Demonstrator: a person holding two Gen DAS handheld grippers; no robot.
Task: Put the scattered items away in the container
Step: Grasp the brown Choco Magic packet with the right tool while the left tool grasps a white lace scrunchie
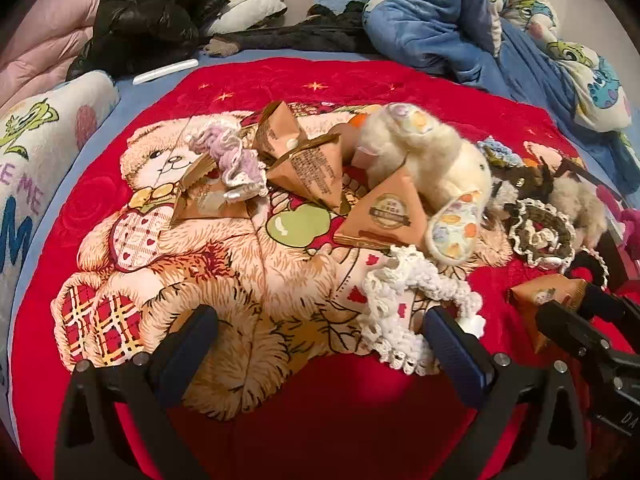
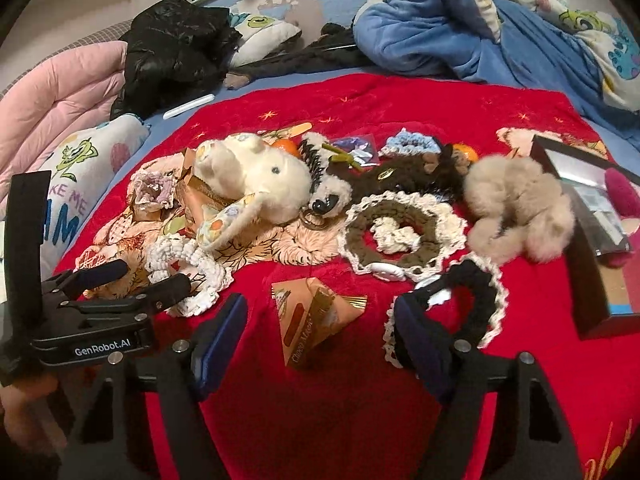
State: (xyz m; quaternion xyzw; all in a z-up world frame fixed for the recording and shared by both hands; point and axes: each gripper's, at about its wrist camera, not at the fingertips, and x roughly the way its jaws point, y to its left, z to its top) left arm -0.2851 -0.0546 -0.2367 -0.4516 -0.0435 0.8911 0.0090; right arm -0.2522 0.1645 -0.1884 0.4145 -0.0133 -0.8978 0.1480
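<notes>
right gripper (image 2: 316, 332) fingers part-open, straddling tan pyramid snack packet (image 2: 316, 320) on red bear-print blanket (image 2: 400, 92) — ungripped | left gripper (image 1: 320, 336) wide, empty — beside white crochet scrunchie (image 1: 404, 300) | dark box container (image 2: 592, 264) right edge

Both wrist views angled down, close over red blanket (image 1: 320, 80), sharing perhaps the cream plush (image 2: 256, 168)

Five tan paper packets (image 1: 308, 168), three plush toys (image 2: 256, 176) — five crochet scrunchies (image 2: 400, 236), two oranges (image 2: 286, 147).
</notes>
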